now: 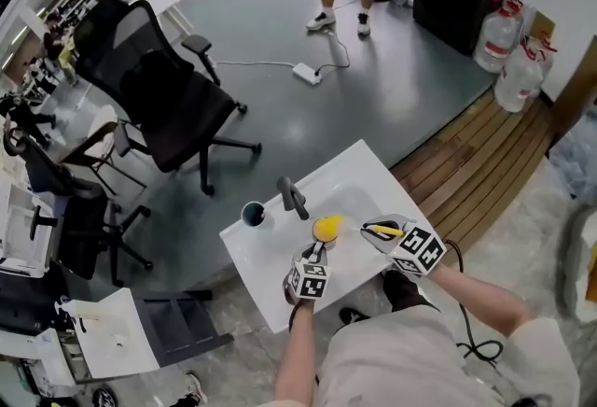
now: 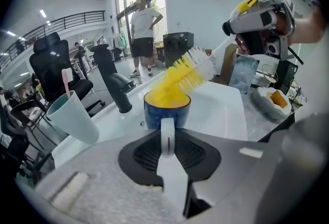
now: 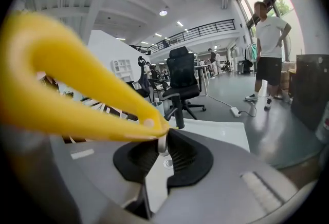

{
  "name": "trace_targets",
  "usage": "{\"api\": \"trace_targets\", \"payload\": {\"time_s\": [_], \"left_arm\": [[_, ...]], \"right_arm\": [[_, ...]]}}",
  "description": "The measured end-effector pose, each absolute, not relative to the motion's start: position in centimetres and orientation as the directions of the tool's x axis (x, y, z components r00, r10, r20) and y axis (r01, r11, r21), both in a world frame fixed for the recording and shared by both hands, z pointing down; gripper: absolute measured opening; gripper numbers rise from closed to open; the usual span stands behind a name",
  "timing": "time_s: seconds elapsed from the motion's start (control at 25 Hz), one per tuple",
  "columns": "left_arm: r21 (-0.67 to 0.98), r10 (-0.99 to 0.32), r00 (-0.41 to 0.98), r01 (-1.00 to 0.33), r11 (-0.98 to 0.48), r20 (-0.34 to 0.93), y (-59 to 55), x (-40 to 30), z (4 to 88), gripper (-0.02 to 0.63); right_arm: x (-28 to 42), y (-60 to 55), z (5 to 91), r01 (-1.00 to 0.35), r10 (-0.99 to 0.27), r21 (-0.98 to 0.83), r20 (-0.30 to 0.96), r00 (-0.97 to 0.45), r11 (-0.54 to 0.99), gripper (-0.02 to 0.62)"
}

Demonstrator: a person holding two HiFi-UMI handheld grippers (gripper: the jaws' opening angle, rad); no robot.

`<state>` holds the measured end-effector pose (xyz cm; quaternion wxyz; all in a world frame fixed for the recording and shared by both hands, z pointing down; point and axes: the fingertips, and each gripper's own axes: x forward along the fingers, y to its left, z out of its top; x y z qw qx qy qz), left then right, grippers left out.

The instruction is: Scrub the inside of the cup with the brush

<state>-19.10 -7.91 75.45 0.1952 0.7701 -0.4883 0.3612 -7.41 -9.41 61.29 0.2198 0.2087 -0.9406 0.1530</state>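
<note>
Now the left hand-held gripper (image 2: 167,138) pinches the cup (image 2: 154,111) by its handle, the right hand-held gripper (image 3: 161,142) the brush (image 3: 77,89).

The left gripper (image 1: 315,256) is pointing steeply downward, clamping the cup (image 2: 167,111) by its handle; the right gripper (image 1: 375,232) is clamping the brush (image 3: 77,89) handle.

Noted: left gripper (image 1: 318,249) and right gripper (image 1: 373,230) have grey moulded bodies, black ribbed pads (image 2: 149,153), and a black-and-white marker cube (image 1: 309,282) behind each. Black cable (image 1: 478,349) behind right gripper. Short-sleeved beige shirt (image 1: 410,363).
</note>
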Motion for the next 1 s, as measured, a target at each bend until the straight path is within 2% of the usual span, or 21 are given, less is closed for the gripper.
{"api": "trace_targets", "payload": {"time_s": [0.32, 0.56, 0.76, 1.0], "left_arm": [[-0.046, -0.623, 0.255, -0.904, -0.425, 0.739, -5.7, -20.0, 75.4, 0.061], [-0.028, -0.643, 0.268, -0.911, -0.411, 0.717, -3.8, -19.9, 75.1, 0.061], [0.009, -0.667, 0.255, -0.937, -0.349, 0.7, -2.1, -20.6, 75.2, 0.061], [0.02, -0.698, 0.239, -0.952, -0.306, 0.676, -0.7, -21.9, 74.8, 0.061]], "right_arm": [[-6.7, -8.5, 60.1, -0.544, -0.419, -0.216, 0.436, -0.797, 0.811, 0.038], [-5.0, -8.1, 61.9, -0.676, -0.548, -0.309, 0.409, -0.73, 0.669, 0.04], [-4.9, -6.9, 62.6, -0.717, -0.613, -0.388, 0.373, -0.696, 0.579, 0.04], [-3.7, -7.1, 62.4, -0.768, -0.67, -0.316, 0.375, -0.641, 0.557, 0.038]]}}
